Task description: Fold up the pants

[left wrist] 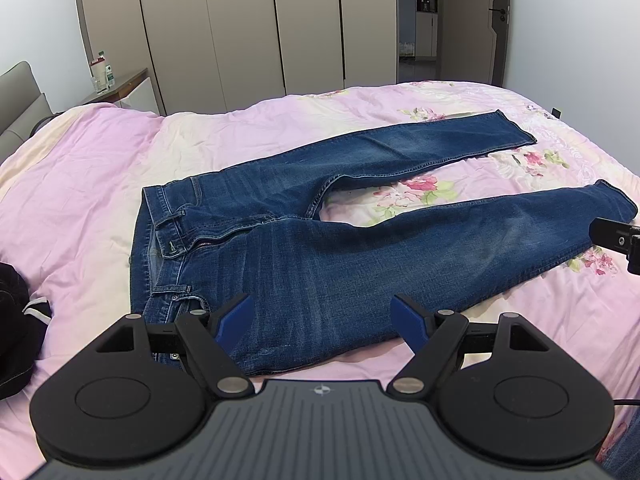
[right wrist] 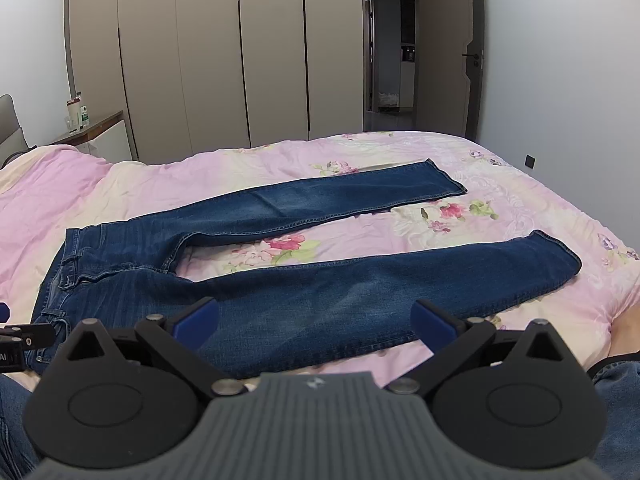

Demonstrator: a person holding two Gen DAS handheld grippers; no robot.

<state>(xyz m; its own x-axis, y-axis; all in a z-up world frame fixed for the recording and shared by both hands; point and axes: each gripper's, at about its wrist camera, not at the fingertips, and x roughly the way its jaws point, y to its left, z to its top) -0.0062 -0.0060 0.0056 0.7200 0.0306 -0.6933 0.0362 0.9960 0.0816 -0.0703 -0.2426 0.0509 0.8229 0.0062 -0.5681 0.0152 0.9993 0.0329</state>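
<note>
One pair of jeans (left wrist: pixel 320 248) (two legs spread apart); one bed (left wrist: pixel 100 168); two grippers (left wrist: pixel 322 316) (right wrist: pixel 314 322); one nightstand (left wrist: pixel 128 88); several bottles (left wrist: pixel 100 72).

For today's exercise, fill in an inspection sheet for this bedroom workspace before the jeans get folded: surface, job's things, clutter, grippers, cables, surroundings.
Surface: bed with pink floral duvet, wrinkled, covering the whole work area.
Job's things: blue jeans lying flat and unfolded, legs spread apart in a V, waistband to the left, fly open.
Clutter: dark garment at the left edge of the bed, apart from the jeans.
Grippers: left gripper open, over the near leg by the waist; right gripper open, over the near leg further along; neither holds cloth.
Cables: thin dark cable at the right edge of the left wrist view.
Surroundings: wardrobe, bedside cabinet with bottles, open doorway.
</note>
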